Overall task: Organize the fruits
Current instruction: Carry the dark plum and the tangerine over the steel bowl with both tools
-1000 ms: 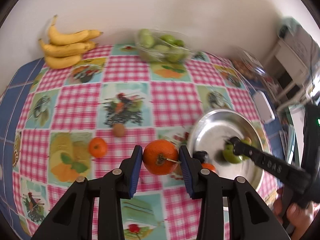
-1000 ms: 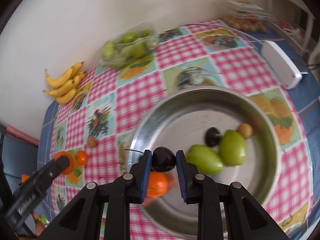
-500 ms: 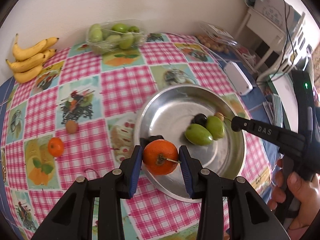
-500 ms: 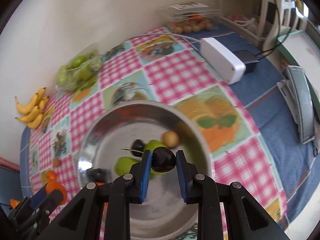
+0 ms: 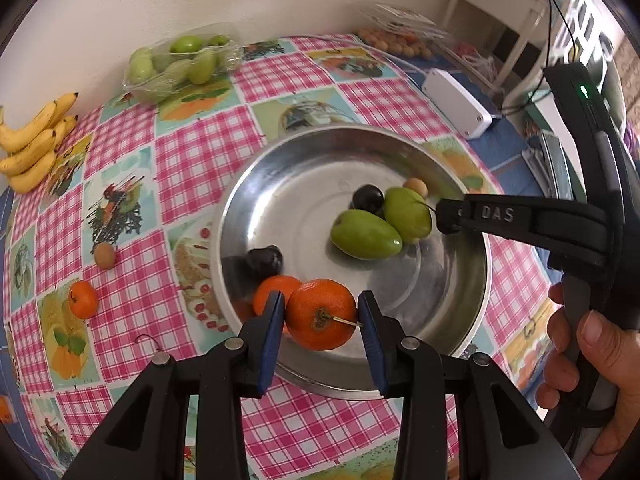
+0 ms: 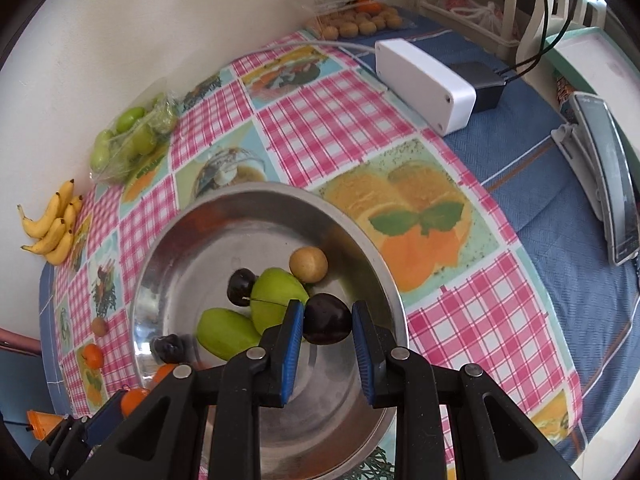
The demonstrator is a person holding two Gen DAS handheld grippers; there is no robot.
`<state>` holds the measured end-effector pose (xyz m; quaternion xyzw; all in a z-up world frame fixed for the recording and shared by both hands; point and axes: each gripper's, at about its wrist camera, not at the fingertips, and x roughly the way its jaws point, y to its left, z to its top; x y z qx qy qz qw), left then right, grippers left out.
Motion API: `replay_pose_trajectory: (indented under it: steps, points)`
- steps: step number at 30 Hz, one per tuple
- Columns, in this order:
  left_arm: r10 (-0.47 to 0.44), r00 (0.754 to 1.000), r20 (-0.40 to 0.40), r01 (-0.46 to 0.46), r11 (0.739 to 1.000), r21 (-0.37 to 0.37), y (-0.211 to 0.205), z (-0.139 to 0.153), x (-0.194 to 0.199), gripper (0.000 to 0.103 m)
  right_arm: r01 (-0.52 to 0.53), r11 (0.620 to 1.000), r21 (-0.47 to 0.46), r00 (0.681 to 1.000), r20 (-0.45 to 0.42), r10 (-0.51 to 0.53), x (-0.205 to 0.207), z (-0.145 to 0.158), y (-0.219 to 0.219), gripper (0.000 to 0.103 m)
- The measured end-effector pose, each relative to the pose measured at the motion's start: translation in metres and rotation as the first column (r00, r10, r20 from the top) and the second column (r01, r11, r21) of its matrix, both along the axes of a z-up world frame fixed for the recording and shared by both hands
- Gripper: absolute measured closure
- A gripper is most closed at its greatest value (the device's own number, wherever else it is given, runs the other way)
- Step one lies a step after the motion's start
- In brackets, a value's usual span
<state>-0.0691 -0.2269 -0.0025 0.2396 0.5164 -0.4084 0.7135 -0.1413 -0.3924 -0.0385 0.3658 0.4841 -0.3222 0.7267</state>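
A steel bowl stands on the checked tablecloth. It holds two green fruits, a dark plum, a small tan fruit, another dark fruit and an orange. My left gripper is shut on an orange above the bowl's near rim. My right gripper is shut on a dark plum above the bowl's right side.
On the cloth left of the bowl lie a small orange and a small brown fruit. Bananas and a tray of green fruit sit by the wall. A white box stands to the right.
Both grippers have moved over the bowl with their fruit still held. The left one came from over the cloth to the bowl's near rim; the right one moved to the bowl's right side.
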Motion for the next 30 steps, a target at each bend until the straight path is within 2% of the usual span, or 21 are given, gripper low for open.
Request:
replay_pose_trajectory:
  steps: [8, 16, 30]
  points:
    - [-0.045, 0.999, -0.007, 0.046, 0.998, 0.05, -0.01, -0.015, -0.013, 0.064, 0.002, 1.0, 0.015, 1.0, -0.015, -0.002, 0.0, -0.007, 0.0, 0.076]
    - [-0.052, 0.999, -0.004, 0.052, 0.994, 0.094, -0.014, -0.028, -0.015, 0.064, 0.003, 1.0, 0.015, 1.0, -0.021, -0.003, 0.0, -0.007, 0.0, 0.076]
    - [-0.055, 0.998, -0.012, 0.056, 0.992, 0.109, -0.02, -0.036, -0.017, 0.064, 0.017, 1.0, 0.016, 1.0, -0.017, -0.017, -0.002, -0.007, -0.001, 0.075]
